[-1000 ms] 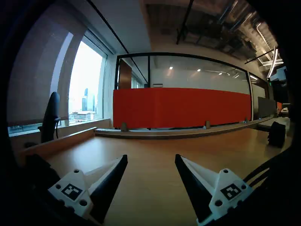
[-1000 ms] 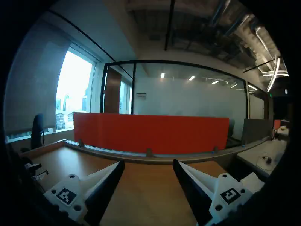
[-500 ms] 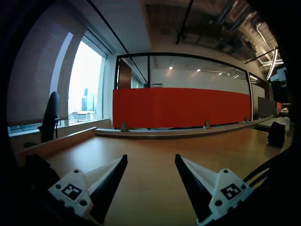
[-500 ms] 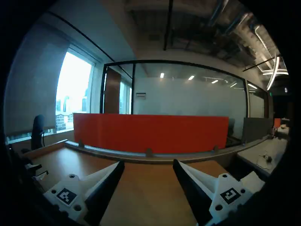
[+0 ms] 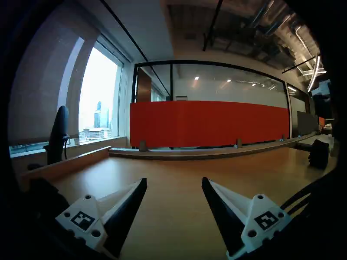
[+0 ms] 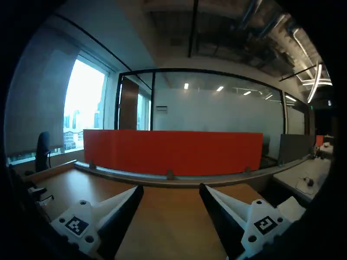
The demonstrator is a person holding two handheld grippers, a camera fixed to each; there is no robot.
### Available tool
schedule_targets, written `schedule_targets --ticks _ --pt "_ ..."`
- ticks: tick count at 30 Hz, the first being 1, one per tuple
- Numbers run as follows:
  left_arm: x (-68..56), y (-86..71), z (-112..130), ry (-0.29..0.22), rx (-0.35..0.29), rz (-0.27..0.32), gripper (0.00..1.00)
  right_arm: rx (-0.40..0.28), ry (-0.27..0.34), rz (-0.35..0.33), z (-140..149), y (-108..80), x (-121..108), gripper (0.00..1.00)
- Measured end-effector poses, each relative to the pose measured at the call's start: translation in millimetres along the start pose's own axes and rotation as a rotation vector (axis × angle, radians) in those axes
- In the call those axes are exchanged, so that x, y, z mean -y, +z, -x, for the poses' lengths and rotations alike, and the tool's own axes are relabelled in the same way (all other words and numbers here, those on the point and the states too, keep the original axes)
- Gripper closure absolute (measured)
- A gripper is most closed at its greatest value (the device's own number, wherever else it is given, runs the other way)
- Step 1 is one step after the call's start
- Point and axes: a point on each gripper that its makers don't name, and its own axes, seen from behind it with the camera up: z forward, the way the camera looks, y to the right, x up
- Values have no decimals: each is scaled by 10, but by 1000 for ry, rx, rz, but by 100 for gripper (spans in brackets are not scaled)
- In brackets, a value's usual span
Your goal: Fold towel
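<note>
One wooden bench (image 5: 182,169) spans the lower frame. One red divider (image 5: 208,123) crosses the centre behind it, and one dark chair (image 5: 58,134) stands at left. Two grippers, the left gripper (image 5: 173,180) and right gripper (image 6: 170,187), each have two fingers (image 5: 128,207) spread apart at the bottom, empty. Where the towel lies cannot be told.

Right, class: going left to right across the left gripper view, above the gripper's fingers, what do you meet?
black office chair → bright window → red desk partition → dark object at the desk's right edge
</note>
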Motion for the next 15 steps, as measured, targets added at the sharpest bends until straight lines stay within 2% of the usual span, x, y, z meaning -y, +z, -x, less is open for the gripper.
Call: schedule_targets --ticks 8,15 --pt "2 3 16 0 -1 0 6 -4 9 27 40 25 -168 0" --pt "2 13 24 0 -1 0 6 -15 42 42 184 50 -318 0"
